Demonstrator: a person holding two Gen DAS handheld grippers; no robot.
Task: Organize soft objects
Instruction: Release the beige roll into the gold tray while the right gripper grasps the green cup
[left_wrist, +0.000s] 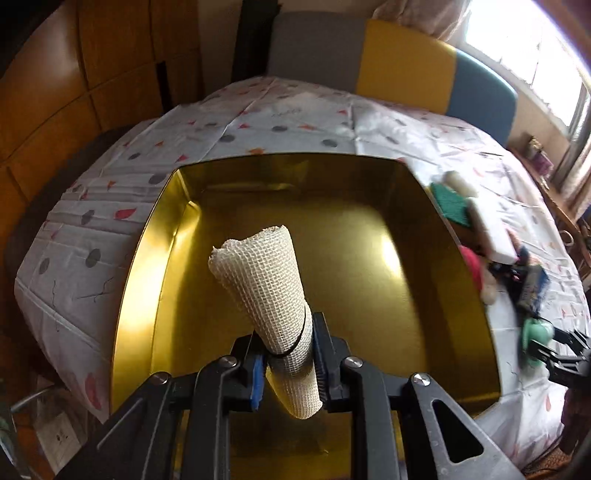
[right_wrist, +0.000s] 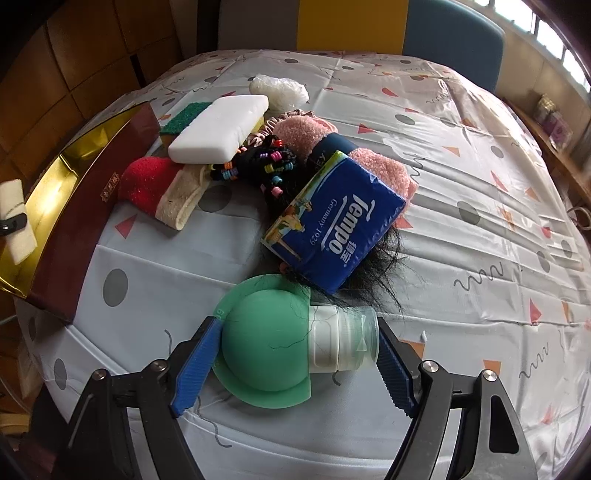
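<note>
Two hand-held grippers, each holding a soft item.
Left hand-held gripper (left_wrist: 288, 363) clamps a mesh roll (left_wrist: 271, 291) over the gold tin (left_wrist: 458, 236); right hand-held gripper (right_wrist: 295, 365) squeezes a green bottle (right_wrist: 273, 343) on the table (right_wrist: 461, 258).

My left gripper (left_wrist: 288, 363): black frame, blue pads; holding cream open-weave mesh roll (left_wrist: 269, 291), black band round it. Box (left_wrist: 147, 236): gold inside, maroon outside. Tablecloth (right_wrist: 461, 166): white-grey, grey dots, orange-red triangles, dark squiggles. My right gripper (right_wrist: 295, 365), blue pads, round squeeze bottle (right_wrist: 266, 350): green body, clear-white cap. Pile: blue Tempo tissue pack (right_wrist: 336, 229), white sponge (right_wrist: 219, 129), red sock (right_wrist: 147, 182), pink fluffy cloth (right_wrist: 303, 131), black hair ties with multicolour beads (right_wrist: 266, 166).
</note>
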